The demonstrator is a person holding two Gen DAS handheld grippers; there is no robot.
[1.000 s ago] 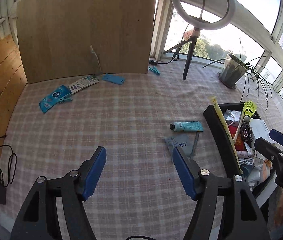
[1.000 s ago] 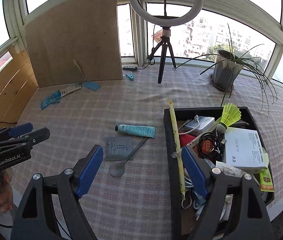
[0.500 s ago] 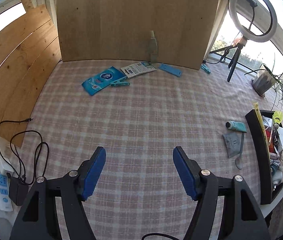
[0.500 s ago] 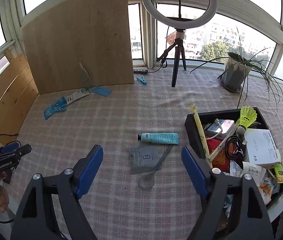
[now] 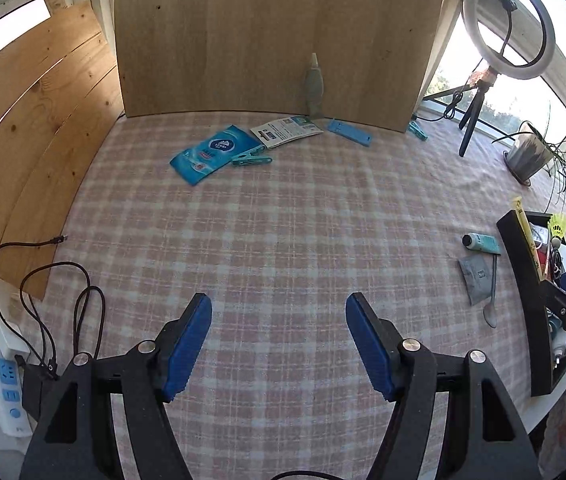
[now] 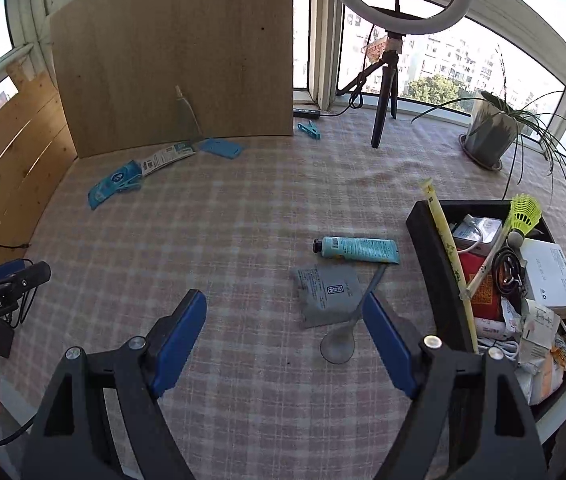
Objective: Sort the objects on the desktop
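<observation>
My left gripper (image 5: 279, 312) hangs open and empty over bare checked cloth near the table's front. Far ahead of it lie a blue tissue pack (image 5: 214, 153), a teal clothes peg (image 5: 252, 159), a printed leaflet (image 5: 286, 131) and a flat blue piece (image 5: 349, 133). My right gripper (image 6: 285, 312) is open and empty too. Just ahead of its right finger lie a grey sachet (image 6: 327, 293), a clear spoon (image 6: 341, 340) and a teal tube (image 6: 357, 249). A black box (image 6: 435, 256) full of small items stands to the right.
A tall wooden board (image 5: 275, 36) closes off the back, with a slim bottle (image 5: 314, 84) against it. A ring light on a tripod (image 6: 391, 60), a potted plant (image 6: 491, 132) and another peg (image 6: 309, 129) stand at the back right. A power strip and cables (image 5: 7, 376) hang off the left edge.
The left gripper has swung left, away from the tube and box, and now faces the board and tissue pack. The right gripper has shifted left, off the box toward the sachet and spoon.
</observation>
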